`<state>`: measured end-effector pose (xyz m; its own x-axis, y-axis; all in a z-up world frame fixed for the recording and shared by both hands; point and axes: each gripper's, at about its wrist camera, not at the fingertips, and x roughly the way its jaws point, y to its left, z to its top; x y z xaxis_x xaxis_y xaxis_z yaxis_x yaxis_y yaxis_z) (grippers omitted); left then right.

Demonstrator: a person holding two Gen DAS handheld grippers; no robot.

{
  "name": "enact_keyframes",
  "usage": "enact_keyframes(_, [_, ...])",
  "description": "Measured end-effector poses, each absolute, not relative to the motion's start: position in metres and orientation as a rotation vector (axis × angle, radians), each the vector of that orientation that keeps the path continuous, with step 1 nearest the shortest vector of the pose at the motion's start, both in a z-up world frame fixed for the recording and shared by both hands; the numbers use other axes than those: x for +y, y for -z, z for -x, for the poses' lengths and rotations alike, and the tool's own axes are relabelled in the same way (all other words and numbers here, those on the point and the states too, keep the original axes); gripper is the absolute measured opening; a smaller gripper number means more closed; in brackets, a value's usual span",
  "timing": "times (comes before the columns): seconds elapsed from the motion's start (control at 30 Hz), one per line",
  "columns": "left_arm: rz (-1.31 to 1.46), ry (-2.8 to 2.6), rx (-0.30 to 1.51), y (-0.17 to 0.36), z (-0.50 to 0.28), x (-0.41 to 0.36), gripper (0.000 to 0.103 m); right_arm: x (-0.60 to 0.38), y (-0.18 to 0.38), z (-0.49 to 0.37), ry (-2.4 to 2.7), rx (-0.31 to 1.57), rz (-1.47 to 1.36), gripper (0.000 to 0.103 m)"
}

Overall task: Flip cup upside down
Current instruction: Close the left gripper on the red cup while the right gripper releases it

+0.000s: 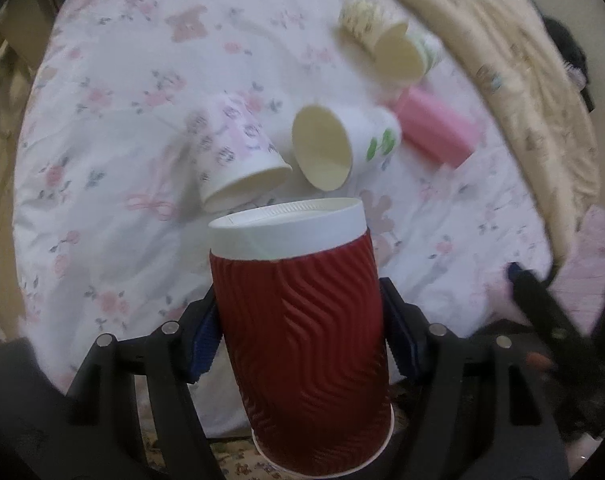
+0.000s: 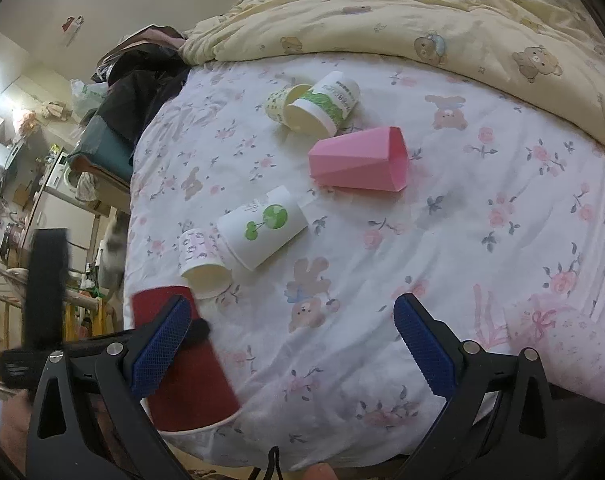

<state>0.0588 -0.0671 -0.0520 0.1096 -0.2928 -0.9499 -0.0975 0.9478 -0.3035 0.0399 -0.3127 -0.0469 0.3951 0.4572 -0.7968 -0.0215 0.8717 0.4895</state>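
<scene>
Cup [image 1: 302,344], red and ribbed, sits squeezed between the left gripper [image 1: 302,344] pads above the near edge of the bed [image 1: 114,168], long axis nearly upright with its white base on top and rim pointing down, while the right gripper [image 2: 290,344] hangs wide open, holding nothing.

Red cup [image 1: 302,344] between left jaws: matt rippled paper sleeve, smooth white band. Pads [image 2: 160,344] blue, rough-textured. Ahead of right jaws: smooth pink plastic cup [image 2: 358,160], printed cotton sheet [image 2: 482,240].
</scene>
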Motion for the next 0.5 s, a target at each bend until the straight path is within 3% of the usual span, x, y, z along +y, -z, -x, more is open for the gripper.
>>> enact_keyframes(0.23, [0.274, 0.12, 1.339, 0.021, -0.047, -0.04, 0.068, -0.288, 0.048, -0.036, -0.363, 1.147, -0.395, 0.103])
enact_keyframes(0.5, [0.261, 0.049, 1.288, 0.035, -0.036, -0.001, 0.068, -0.261, 0.046, -0.035, -0.382, 1.13, -0.301, 0.103])
